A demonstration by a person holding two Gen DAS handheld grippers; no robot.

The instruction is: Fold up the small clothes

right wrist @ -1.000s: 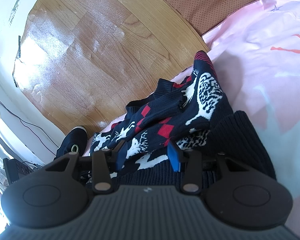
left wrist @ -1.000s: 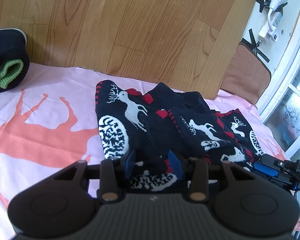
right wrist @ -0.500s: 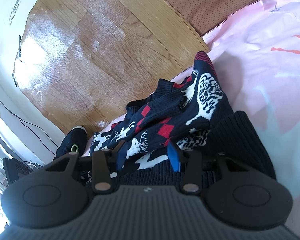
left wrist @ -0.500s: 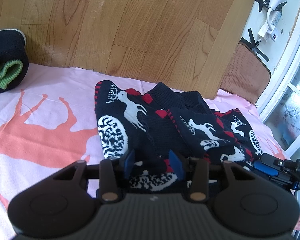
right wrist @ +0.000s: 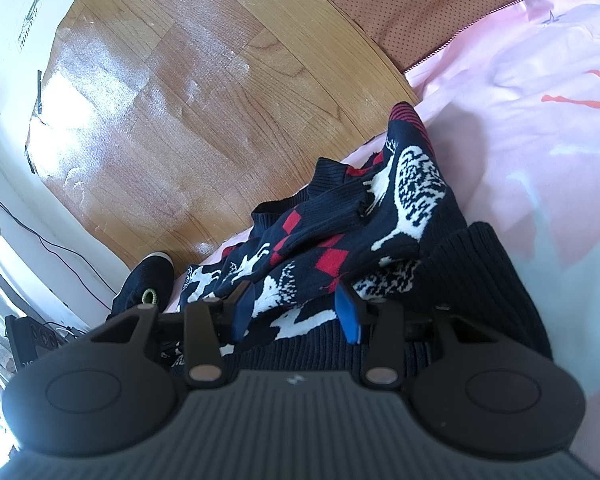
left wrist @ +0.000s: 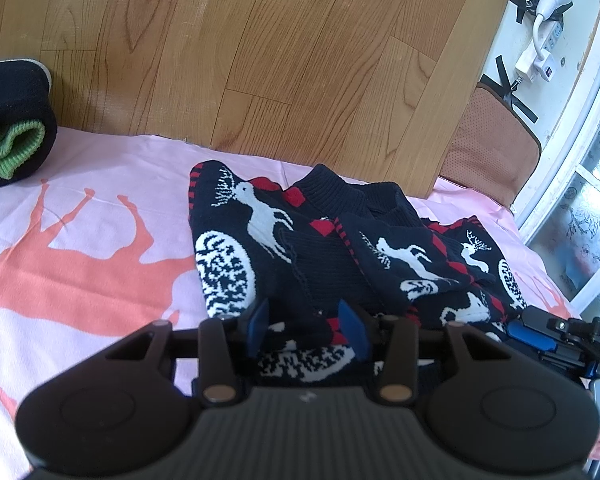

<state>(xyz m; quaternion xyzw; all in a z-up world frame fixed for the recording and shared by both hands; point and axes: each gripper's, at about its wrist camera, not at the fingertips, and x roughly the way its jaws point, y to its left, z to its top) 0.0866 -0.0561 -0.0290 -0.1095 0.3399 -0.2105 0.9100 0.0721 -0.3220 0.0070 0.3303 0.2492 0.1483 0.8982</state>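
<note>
The navy reindeer sweater (left wrist: 332, 248) lay bunched on the pink sheet (left wrist: 80, 240), spreading ahead of both tongs, seemingly gathered for a fold. The left tongs (left wrist: 306, 330) and right tongs (right wrist: 296, 312) each stood part open over its near edge. Whether their pads pinched the knit stayed hidden behind the tongs' bodies.

Pink sheet (left wrist: 100, 184) printed with coral deer shapes, spread over wooden plank floor (left wrist: 260, 60). Lying directly on it, ahead of and partly beneath the left gripper's fingers: navy knitted sweater (left wrist: 324, 252) with white reindeer and red diamonds, crumpled, collar at far edge. Far left of that gripper: dark rolled garment with green ribbed cuff (left wrist: 12, 136), at sheet's edge. Far right, beyond sheet's corner: brown perforated cushion (left wrist: 492, 140) on floor.
</note>
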